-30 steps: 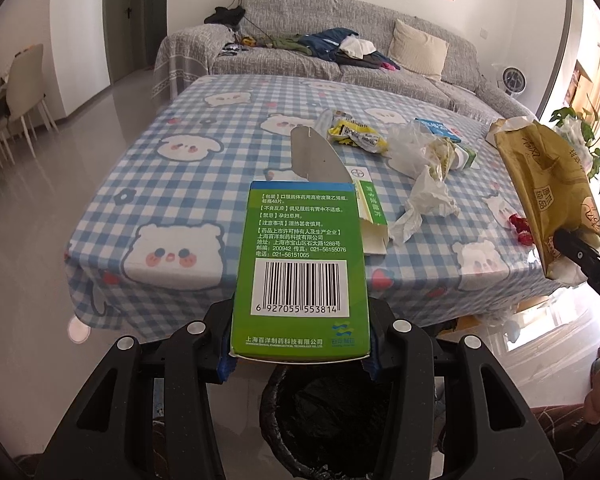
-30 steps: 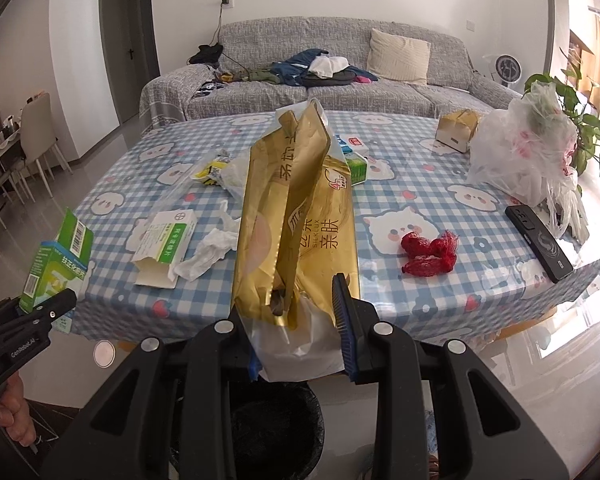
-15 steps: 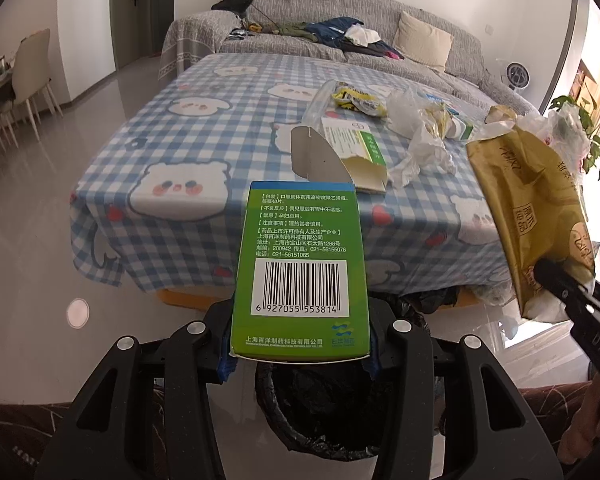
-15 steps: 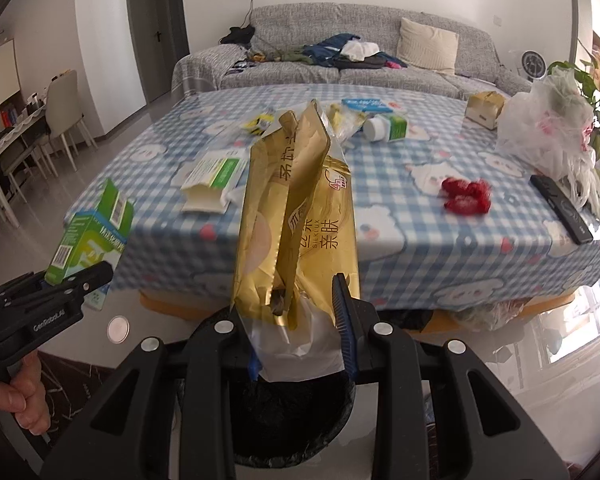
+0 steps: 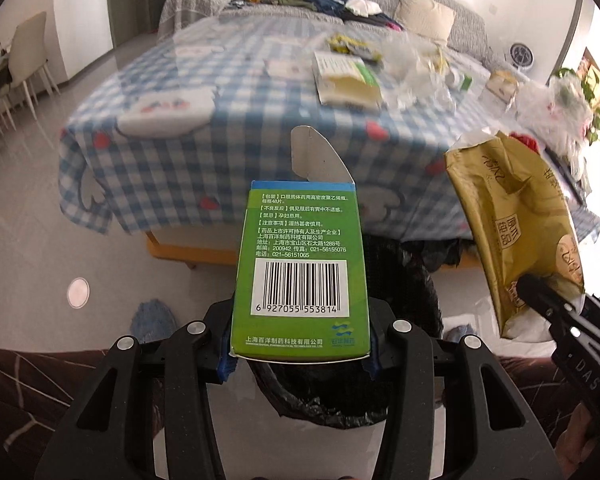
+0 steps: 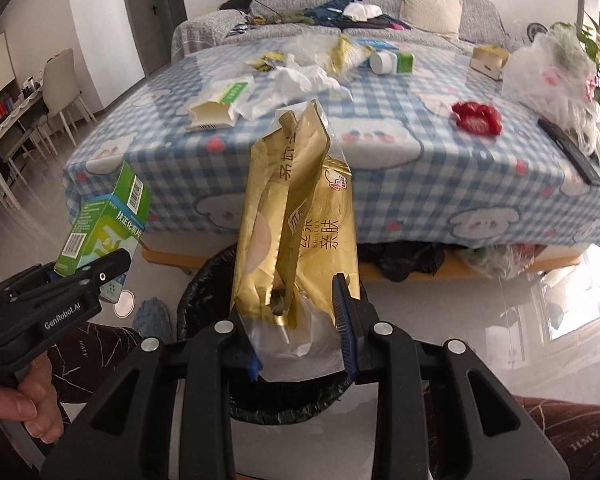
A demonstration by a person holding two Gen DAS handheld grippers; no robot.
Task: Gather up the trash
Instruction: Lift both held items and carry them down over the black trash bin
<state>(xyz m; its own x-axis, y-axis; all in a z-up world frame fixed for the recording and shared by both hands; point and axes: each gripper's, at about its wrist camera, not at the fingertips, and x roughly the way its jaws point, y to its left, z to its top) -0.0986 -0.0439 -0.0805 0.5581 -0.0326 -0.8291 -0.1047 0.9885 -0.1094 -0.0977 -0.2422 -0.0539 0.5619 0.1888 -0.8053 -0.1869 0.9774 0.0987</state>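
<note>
Bin [image 5: 404,400] mostly hidden behind green box [image 5: 300,276] in left wrist view; in right wrist view gold bag [image 6: 296,240] covers its middle. Table clutter [image 5: 412,68] upper right too blurred to ID. Right gripper [image 5: 540,300] cut off at right edge. Hand [image 6: 24,400] clipped at lower left, partly behind left gripper [image 6: 100,276].
</note>
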